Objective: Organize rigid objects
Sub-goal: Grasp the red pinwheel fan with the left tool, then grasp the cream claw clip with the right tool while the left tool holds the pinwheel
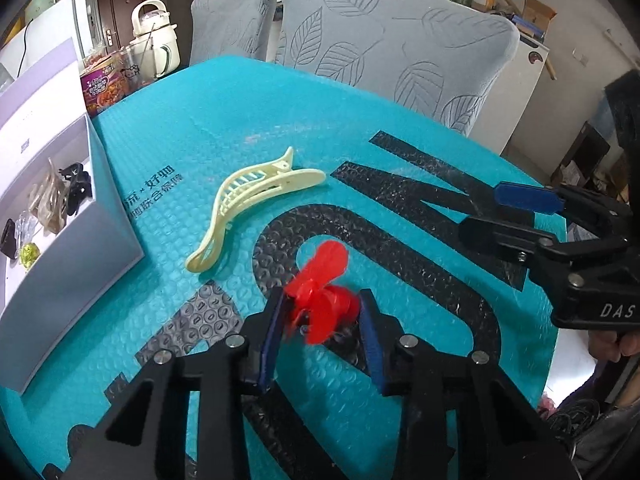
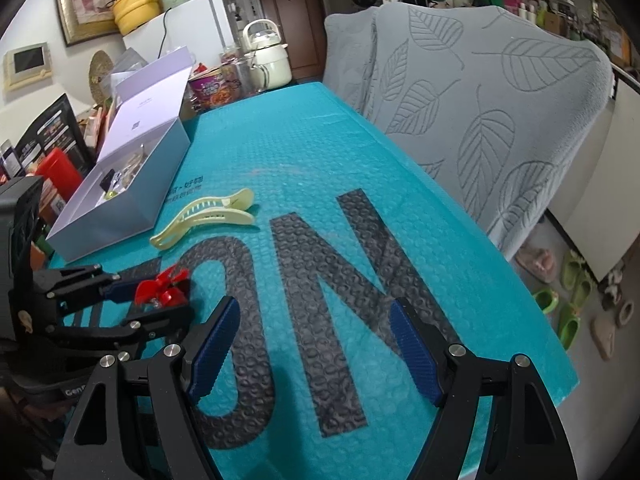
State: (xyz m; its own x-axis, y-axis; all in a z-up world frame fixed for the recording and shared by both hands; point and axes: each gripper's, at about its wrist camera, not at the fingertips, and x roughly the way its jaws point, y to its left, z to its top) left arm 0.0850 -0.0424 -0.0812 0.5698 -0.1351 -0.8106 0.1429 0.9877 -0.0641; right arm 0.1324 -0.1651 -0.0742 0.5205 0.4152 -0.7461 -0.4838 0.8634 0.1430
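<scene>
Left wrist view: red clip (image 1: 322, 300), glossy plastic with petal-shaped lobes, gripped between the blue ribbed pads of the left gripper (image 1: 324, 320), tilted down over the teal bubble-textured mat (image 1: 280, 120). Cream clip (image 1: 248, 208), long, curved and slotted, lies flat near the white box (image 1: 80, 240). Right gripper (image 2: 316, 348): jaws wide, empty, angled down above the mat.

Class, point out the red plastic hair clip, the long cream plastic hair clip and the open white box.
Red plastic hair clip (image 1: 320, 300), left wrist view, centre.
Long cream plastic hair clip (image 1: 248, 196), left wrist view, ribbed middle.
Open white box (image 2: 120, 216), right wrist view, front wall.
</scene>
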